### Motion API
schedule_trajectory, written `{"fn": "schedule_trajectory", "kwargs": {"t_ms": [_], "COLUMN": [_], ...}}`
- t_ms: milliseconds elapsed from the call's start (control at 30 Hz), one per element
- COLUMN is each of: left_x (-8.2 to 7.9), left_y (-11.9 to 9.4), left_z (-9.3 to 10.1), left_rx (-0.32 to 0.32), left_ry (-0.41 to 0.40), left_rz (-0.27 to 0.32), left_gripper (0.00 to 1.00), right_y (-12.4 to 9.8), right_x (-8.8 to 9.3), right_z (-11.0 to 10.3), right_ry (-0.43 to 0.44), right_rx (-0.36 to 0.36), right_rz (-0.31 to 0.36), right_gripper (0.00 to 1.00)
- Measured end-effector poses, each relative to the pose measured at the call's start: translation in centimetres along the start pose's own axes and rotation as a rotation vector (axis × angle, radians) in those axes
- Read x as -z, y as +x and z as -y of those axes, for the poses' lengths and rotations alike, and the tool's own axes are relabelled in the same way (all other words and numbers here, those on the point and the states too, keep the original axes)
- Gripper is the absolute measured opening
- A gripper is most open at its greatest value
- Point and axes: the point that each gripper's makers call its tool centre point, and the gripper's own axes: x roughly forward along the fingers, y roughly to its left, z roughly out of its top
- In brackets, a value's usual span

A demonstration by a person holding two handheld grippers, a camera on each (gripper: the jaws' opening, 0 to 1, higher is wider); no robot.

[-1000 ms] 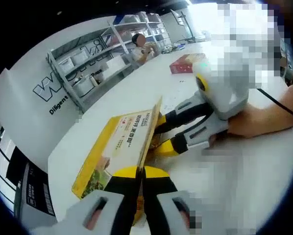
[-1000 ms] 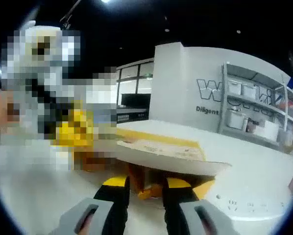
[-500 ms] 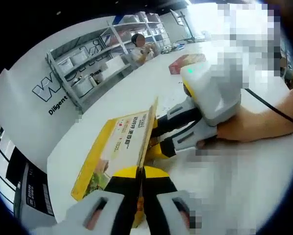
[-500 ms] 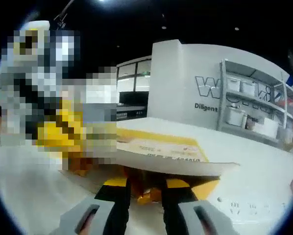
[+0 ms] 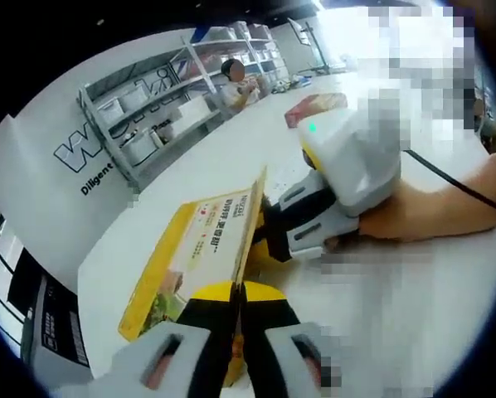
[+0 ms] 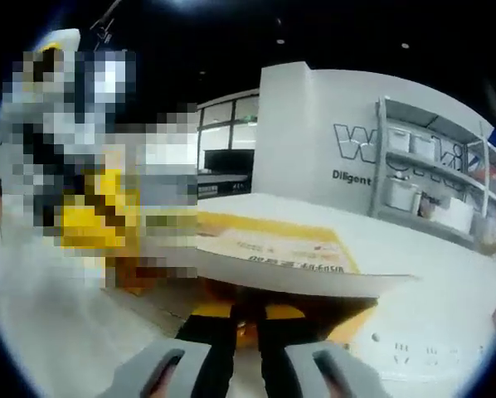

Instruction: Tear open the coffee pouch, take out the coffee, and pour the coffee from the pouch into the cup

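A broad white counter [image 5: 190, 157] spreads out under everything, running back toward a grey wall [image 5: 41, 124] with dark lettering and a rack of metal shelves [image 5: 157, 108] loaded with pale bins. A person [image 5: 235, 83] stands at the far end by those shelves, and a reddish box [image 5: 314, 106] lies flat on the counter, well apart from the action.

Up front is the coffee pouch [image 5: 202, 249], yellow with a printed white panel, held up off the counter and seen nearly edge-on in the left gripper view. In the right gripper view the same coffee pouch [image 6: 289, 257] stretches flat across the middle like a shelf, printed face up.

The left tongs [image 5: 238, 311] rise from the bottom of their view, black jaws with yellow tips pressed tight together on the pouch's near edge, no gap between them. The right tongs [image 5: 273, 232] come in from the right side, gripped by a hand [image 5: 406, 215] with a black cable trailing behind, and their jaws meet the pouch's far edge. In their own view the right tongs [image 6: 246, 319] are drawn close together right under the pouch, pinching its lower edge, yellow tips just visible beneath it.
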Motion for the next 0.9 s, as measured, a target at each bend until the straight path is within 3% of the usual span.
{"fn": "schedule_trajectory", "kwargs": {"t_ms": [133, 567, 667, 800, 833, 900], "left_x": [0.0, 0.1, 0.2, 0.3, 0.3, 0.3], "left_y": [-0.1, -0.2, -0.2, -0.3, -0.3, -0.3], "left_z": [0.0, 0.0, -0.1, 0.2, 0.2, 0.2], "left_rx": [0.0, 0.004, 0.004, 0.002, 0.003, 0.005], "left_ry": [-0.004, -0.02, -0.019, -0.016, -0.017, -0.023], "left_rz": [0.003, 0.011, 0.007, 0.003, 0.004, 0.008], "left_gripper": [0.04, 0.04, 0.04, 0.04, 0.04, 0.04], "right_y": [-0.1, -1.3, -2.4, -3.2, -3.5, -2.9], "right_x": [-0.1, 0.1, 0.3, 0.2, 0.1, -0.1], "right_z": [0.0, -1.7, -2.1, -1.4, -1.2, -1.5], "right_ry": [0.003, -0.011, -0.018, 0.003, 0.0, -0.01], "right_rx": [-0.002, -0.041, -0.049, -0.023, -0.017, -0.023], "right_rz": [0.011, 0.017, 0.013, 0.038, 0.051, 0.056], "right_gripper": [0.03, 0.02, 0.02, 0.03, 0.05, 0.19]}}
